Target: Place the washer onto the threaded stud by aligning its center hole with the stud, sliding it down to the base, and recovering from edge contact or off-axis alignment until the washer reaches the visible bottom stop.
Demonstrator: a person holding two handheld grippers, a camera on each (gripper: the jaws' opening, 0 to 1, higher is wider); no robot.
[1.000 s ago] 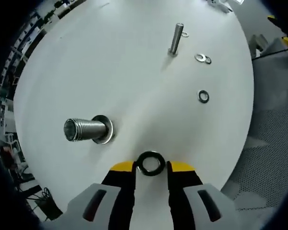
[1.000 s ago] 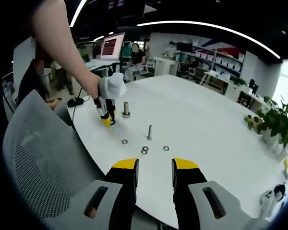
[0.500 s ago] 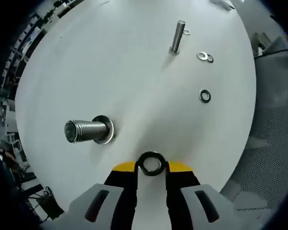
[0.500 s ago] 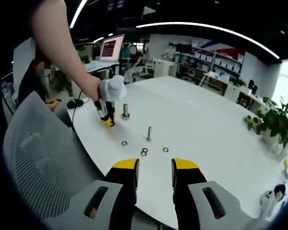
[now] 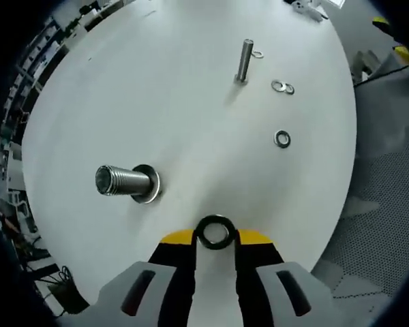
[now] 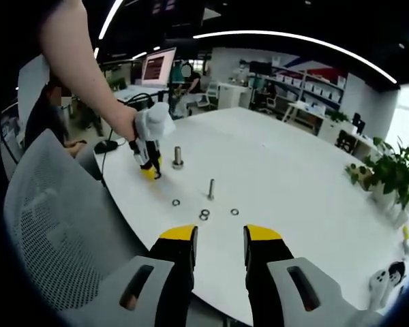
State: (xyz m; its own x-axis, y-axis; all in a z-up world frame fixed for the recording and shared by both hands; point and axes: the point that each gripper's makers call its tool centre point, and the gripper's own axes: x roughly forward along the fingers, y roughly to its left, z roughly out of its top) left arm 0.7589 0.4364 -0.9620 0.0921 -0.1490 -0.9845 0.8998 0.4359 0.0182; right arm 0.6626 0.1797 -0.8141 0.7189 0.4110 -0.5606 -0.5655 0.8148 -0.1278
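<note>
From my right gripper [image 6: 219,242] I look along its yellow-tipped fingers [image 6: 179,238], which stand apart with nothing between them, hanging over the near edge of the white round surface [image 6: 293,177]. Out on it I see a thick threaded stud [image 6: 178,157] standing upright, and a thinner stud [image 6: 210,189] nearer to me. Loose washers [image 6: 204,214] lie flat around the thin one. My left gripper [image 6: 150,163] comes in from the left, pointing down just beside the thick stud, held by a hand [image 6: 126,122]. A grey mesh chair [image 6: 61,225] stands left of the surface.
</note>
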